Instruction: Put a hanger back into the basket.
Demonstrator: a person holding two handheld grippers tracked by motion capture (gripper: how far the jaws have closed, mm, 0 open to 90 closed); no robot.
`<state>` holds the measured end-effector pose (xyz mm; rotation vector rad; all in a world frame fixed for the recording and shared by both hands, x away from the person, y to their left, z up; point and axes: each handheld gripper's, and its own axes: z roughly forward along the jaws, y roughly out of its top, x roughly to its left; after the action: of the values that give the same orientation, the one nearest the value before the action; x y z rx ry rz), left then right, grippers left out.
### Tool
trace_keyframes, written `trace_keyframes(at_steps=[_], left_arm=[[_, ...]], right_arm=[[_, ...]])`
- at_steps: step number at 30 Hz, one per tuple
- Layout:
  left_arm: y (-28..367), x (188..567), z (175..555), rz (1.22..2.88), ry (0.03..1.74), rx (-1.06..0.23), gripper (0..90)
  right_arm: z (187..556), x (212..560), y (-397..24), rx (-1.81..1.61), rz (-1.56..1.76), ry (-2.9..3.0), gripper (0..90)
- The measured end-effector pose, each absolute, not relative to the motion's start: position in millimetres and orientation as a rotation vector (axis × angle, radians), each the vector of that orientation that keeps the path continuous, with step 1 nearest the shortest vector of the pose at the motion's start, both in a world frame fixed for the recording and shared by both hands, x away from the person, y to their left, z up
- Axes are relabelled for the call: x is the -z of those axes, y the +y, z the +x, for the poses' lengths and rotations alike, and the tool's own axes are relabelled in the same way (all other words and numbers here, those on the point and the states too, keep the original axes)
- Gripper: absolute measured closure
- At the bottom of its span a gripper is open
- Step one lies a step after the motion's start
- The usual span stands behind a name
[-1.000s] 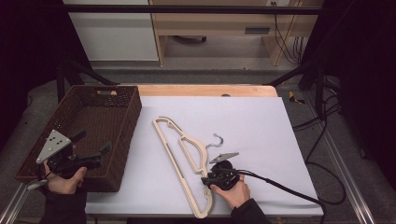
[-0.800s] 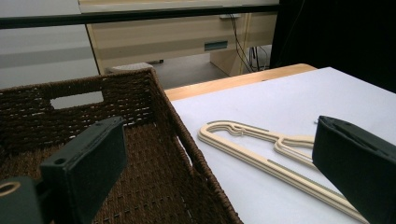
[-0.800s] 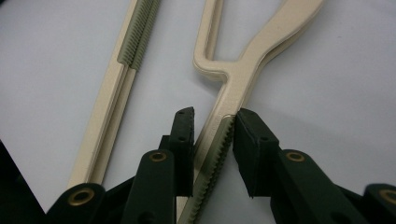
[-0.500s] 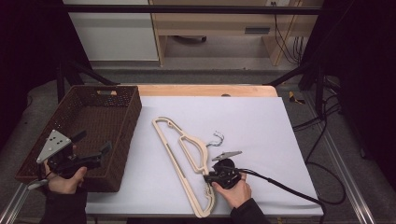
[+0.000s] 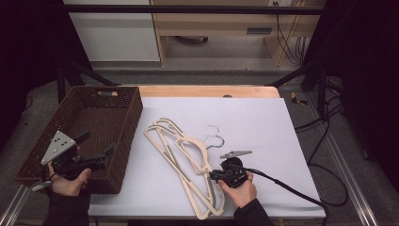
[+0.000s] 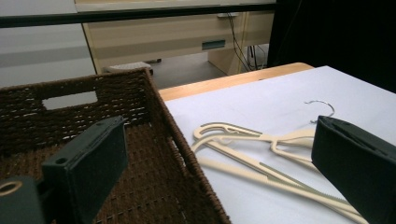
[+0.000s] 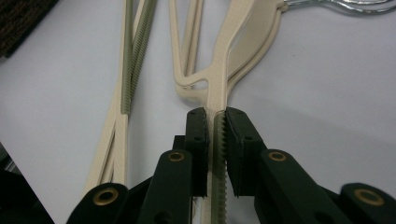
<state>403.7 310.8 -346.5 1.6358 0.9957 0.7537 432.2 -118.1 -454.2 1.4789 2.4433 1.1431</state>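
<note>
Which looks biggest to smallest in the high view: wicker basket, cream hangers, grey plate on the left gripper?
1. Wicker basket, largest by far.
2. Cream hangers, long but thin; the two lie stacked and look alike, so they are not ranked apart.
3. Grey plate, smallest, though it sits higher and nearer the camera.

The right hand (image 5: pixel 241 188) lay low at the near edge, wrist bent inward, its right gripper (image 5: pixel 212 176) pointing left with jaws that had just been closing, nearly together. The left hand (image 5: pixel 66 181) held the left gripper (image 5: pixel 96 153) level, jaws standing wide apart, pointing right.
</note>
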Motion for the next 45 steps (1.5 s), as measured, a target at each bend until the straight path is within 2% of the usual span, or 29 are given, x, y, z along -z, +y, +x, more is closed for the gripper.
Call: trace_keyframes(at_steps=[9, 18, 27, 31, 36, 45], left_arm=[[275, 350, 407, 1.676, 0.991, -0.669, 3.7], [232, 354, 420, 1.816, 0.914, -0.614, 4.4], [185, 364, 456, 1.968, 0.826, -0.529, 6.4], [166, 372, 474, 2.043, 0.791, -0.554, 6.4], [155, 386, 491, 2.07, 0.771, -0.485, 9.4], [139, 419, 521, 2.16, 0.751, -0.475, 12.4]], right_arm=[[430, 445, -121, -1.176, 1.428, 2.424, 80.8], [428, 439, -124, -1.202, 1.379, 2.409, 81.4], [429, 436, -126, -1.209, 1.354, 2.412, 81.6], [428, 435, -127, -1.212, 1.331, 2.413, 81.7], [428, 435, -128, -1.216, 1.304, 2.416, 81.8], [428, 433, -128, -1.212, 1.308, 2.418, 81.8]])
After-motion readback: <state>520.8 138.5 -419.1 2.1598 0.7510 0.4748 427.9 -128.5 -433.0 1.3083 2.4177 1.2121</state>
